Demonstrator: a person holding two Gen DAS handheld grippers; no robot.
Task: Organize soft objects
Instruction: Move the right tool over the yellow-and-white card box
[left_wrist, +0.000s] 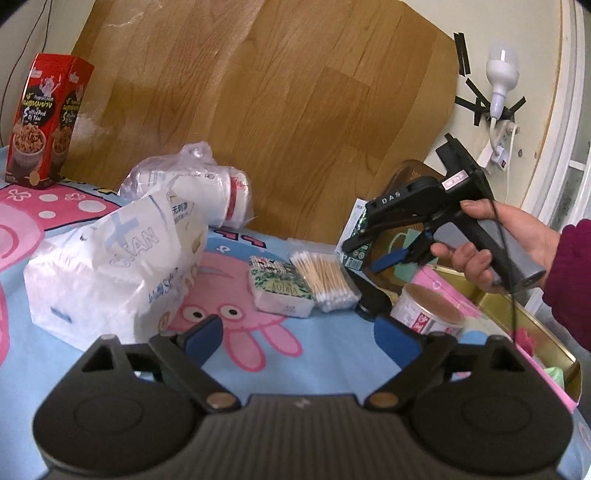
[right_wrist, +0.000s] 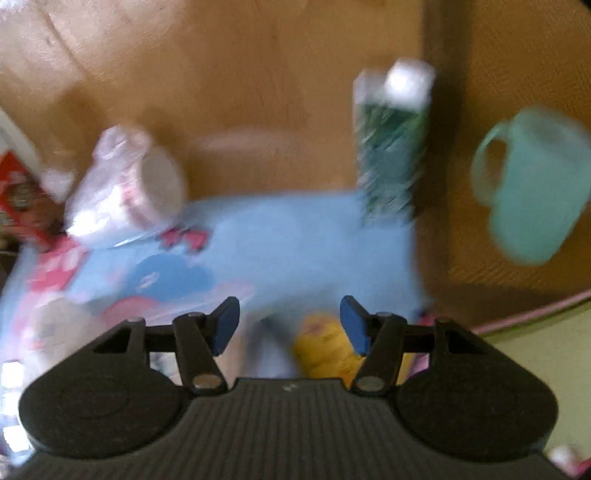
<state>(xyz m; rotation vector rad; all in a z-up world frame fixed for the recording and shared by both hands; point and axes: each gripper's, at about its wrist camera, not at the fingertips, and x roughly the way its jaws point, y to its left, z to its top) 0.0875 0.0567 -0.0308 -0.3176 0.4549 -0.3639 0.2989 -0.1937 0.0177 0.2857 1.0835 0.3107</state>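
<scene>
Near the cloth's (left_wrist: 314, 354) back edge, cotton swabs (left_wrist: 327, 278) could be scattered if bumped; both claws, left (left_wrist: 301, 336) and right (right_wrist: 290, 325), are held wide apart, empty.

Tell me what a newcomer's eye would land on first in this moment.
Probably the right gripper, held aloft in a hand at the right of the left wrist view, open and empty. Next, the big white tissue pack on the cartoon sheet at the left, with the red snack box standing behind it. The right wrist view is motion-blurred; a mint cup stands out at its right.
</scene>
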